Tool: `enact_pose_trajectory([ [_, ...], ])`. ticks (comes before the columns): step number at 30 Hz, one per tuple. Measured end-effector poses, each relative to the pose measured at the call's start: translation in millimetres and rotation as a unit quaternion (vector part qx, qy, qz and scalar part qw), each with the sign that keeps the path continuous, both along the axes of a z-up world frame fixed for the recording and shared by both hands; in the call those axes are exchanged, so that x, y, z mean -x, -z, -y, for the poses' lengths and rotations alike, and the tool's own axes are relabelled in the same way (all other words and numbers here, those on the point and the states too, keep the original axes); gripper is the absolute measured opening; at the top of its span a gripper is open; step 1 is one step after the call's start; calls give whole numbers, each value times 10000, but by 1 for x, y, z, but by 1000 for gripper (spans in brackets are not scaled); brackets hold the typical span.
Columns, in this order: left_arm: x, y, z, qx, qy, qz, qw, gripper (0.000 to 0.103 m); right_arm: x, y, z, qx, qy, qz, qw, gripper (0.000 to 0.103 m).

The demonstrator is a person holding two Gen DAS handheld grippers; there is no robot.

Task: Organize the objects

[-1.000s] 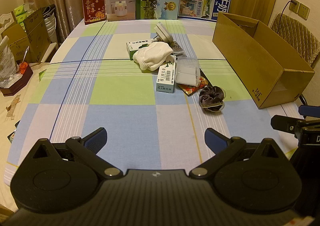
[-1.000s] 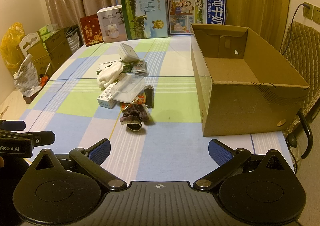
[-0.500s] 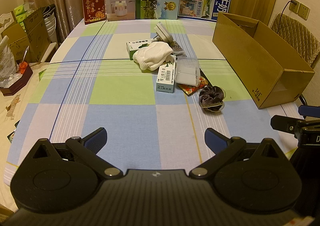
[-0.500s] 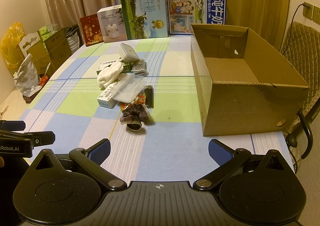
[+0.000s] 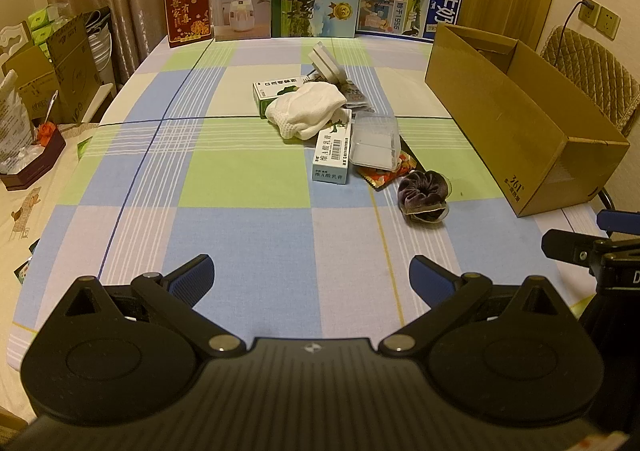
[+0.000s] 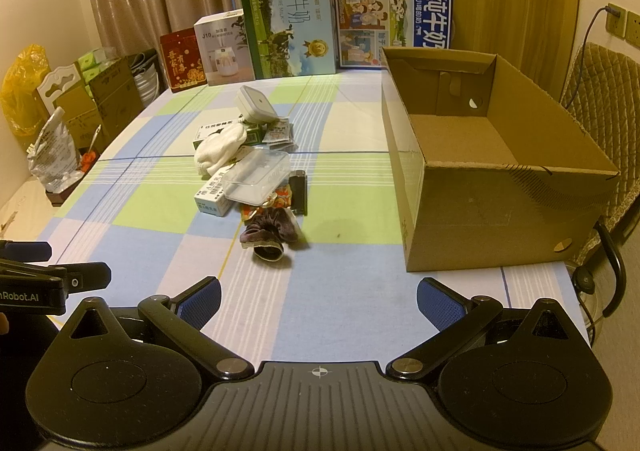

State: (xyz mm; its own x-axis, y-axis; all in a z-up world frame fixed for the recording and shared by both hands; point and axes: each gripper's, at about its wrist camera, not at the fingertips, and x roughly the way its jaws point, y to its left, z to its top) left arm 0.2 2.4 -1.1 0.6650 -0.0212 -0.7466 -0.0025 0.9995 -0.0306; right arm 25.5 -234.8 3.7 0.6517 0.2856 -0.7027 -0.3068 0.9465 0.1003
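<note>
At the left wrist view's right edge the right gripper (image 5: 600, 247) is cut off, and the cardboard box (image 5: 520, 123) there hides its own inside.

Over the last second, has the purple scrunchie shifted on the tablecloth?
No. The purple scrunchie sits in the same spot relative to the cardboard box corner and the yellow stripe in the left wrist view; the right wrist view agrees.

Warm, dim yellowish indoor light, soft faint shadows, sharp focus centrally, strong fisheye bending and dark vignetted corners.
</note>
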Motion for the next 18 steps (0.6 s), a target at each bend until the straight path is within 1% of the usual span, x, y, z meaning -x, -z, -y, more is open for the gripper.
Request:
enact_pose_trajectory([
  [18,3,3,-2,101,-100,9,9999,102,2,-4,5,-35,82,7,10000,101],
])
